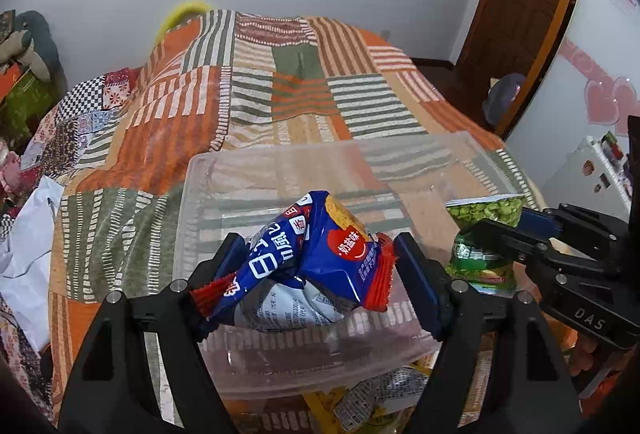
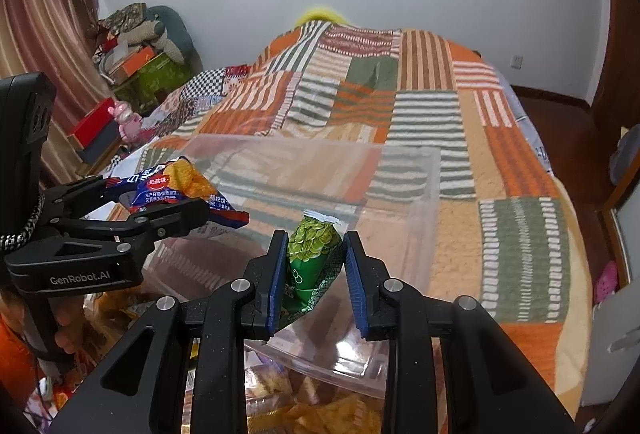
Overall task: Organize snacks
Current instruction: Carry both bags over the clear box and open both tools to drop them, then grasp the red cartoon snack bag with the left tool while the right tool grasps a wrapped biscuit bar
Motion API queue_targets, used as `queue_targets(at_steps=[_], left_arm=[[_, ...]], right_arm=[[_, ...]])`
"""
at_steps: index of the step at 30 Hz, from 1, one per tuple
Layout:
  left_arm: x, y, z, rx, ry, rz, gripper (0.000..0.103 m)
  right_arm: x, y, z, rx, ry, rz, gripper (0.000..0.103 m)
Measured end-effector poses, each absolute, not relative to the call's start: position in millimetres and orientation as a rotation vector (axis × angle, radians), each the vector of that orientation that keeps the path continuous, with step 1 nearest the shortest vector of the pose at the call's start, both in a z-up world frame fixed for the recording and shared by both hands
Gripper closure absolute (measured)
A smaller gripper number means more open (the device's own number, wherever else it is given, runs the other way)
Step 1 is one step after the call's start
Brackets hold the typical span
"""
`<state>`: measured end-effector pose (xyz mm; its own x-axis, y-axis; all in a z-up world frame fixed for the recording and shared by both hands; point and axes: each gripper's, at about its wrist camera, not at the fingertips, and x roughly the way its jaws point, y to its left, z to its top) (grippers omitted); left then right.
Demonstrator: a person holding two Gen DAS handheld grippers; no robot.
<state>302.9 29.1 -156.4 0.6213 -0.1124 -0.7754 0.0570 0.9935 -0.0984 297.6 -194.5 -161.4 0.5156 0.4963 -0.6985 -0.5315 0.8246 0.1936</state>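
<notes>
On the left gripper (image 2: 168, 209): "GenRobot.AI"; right gripper (image 1: 516, 230): "DAS".

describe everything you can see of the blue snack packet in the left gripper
The blue snack packet is a crumpled glossy foil pouch with red crimped ends, white lettering, a red badge, a picture of golden crackers and a pale printed back. It hangs tilted between the fingers of the left gripper, which pinch it at both sides, above the open clear plastic bin. Nothing else touches it.
</notes>
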Motion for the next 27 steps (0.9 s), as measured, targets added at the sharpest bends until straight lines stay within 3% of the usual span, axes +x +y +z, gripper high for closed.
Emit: queue_targets(at_steps=[14,17,24,27], left_arm=[[288,32,-141,-0.09,0.892,-0.091,0.019],[280,30,-125,-0.074,0.855,-0.08,0.01],[247,32,-91,-0.066,0.789,-0.077,0.01],[227,34,-80,-0.041,0.764,-0.067,0.01]], right_arm=[[279,-209,-141,-0.026,0.794,0.617,0.063],[268,-213,-131,-0.032,0.762,0.612,0.057],[237,-219,-108,-0.053,0.692,0.611,0.052],[220,-224,-101,-0.057,0.66,0.614,0.043]])
